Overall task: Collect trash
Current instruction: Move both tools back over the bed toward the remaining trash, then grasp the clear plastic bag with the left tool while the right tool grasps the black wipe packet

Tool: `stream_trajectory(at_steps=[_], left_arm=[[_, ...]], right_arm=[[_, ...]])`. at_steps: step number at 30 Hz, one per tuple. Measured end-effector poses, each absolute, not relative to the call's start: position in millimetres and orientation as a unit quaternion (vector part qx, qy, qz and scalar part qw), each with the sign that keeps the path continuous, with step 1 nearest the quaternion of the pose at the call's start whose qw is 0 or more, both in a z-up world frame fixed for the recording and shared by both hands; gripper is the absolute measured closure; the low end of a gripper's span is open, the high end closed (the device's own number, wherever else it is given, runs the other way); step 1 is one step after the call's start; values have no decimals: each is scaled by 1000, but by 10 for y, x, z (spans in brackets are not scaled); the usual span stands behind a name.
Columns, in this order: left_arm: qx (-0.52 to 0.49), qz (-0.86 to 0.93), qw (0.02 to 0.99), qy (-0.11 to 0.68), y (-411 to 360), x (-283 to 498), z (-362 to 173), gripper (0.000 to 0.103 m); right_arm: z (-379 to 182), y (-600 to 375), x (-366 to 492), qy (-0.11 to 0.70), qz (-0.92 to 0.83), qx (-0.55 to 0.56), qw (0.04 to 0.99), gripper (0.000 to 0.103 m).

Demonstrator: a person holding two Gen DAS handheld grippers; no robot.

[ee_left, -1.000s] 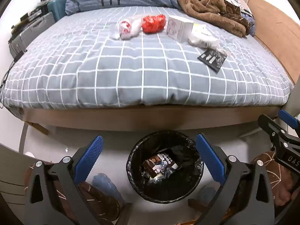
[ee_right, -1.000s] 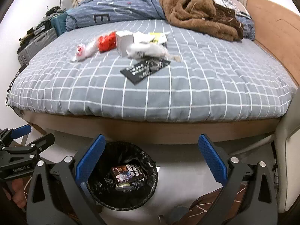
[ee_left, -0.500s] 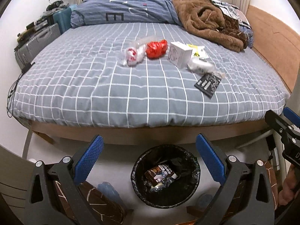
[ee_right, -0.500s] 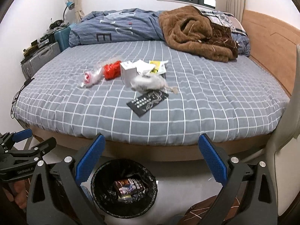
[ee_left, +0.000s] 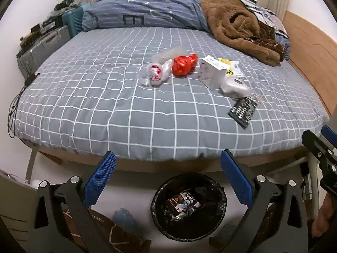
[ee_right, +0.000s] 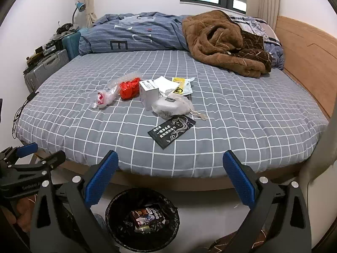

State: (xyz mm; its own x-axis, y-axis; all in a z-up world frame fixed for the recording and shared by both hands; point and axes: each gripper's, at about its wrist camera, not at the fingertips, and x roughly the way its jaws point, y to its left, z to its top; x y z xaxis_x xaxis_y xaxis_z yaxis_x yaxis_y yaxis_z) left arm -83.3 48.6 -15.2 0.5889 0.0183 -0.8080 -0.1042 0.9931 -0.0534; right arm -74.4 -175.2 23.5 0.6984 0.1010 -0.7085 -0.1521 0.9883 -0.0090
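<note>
Trash lies on the grey checked bed (ee_left: 105, 105): a clear bag with red print (ee_left: 154, 73) (ee_right: 104, 98), a red bag (ee_left: 184, 64) (ee_right: 128, 88), a white box (ee_left: 212, 71) (ee_right: 148, 93), a white pouch (ee_left: 233, 87) (ee_right: 171, 106), a black sachet (ee_left: 243, 109) (ee_right: 171, 130) and a yellow-and-white packet (ee_right: 181, 86). A black-lined bin (ee_left: 189, 206) (ee_right: 143, 219) holding wrappers stands on the floor before the bed. My left gripper (ee_left: 168, 181) and right gripper (ee_right: 171, 180) are open and empty, above the bin, short of the bed edge.
A brown blanket (ee_right: 223, 42) and a blue duvet (ee_right: 134, 33) are piled at the bed's far end. Suitcases (ee_right: 46, 67) stand at the left wall. A wooden headboard (ee_right: 305, 52) runs along the right. Each gripper shows at the other's view edge.
Both grippers have risen and tilted up. The bed and its trash now fill more of each view and the bin sits lower. Jaws stay open.
</note>
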Motion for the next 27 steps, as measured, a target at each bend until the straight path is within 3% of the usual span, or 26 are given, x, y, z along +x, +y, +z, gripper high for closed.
stream_trajectory(at_steps=[19, 27], left_arm=[[-76, 46, 882, 463, 991, 840, -671, 6], [-89, 41, 879, 466, 1108, 1346, -780, 7]], right_arm=[[-688, -1558, 693, 469, 26, 4, 883, 8], [-1067, -1591, 1081, 512, 2, 34, 858, 14]])
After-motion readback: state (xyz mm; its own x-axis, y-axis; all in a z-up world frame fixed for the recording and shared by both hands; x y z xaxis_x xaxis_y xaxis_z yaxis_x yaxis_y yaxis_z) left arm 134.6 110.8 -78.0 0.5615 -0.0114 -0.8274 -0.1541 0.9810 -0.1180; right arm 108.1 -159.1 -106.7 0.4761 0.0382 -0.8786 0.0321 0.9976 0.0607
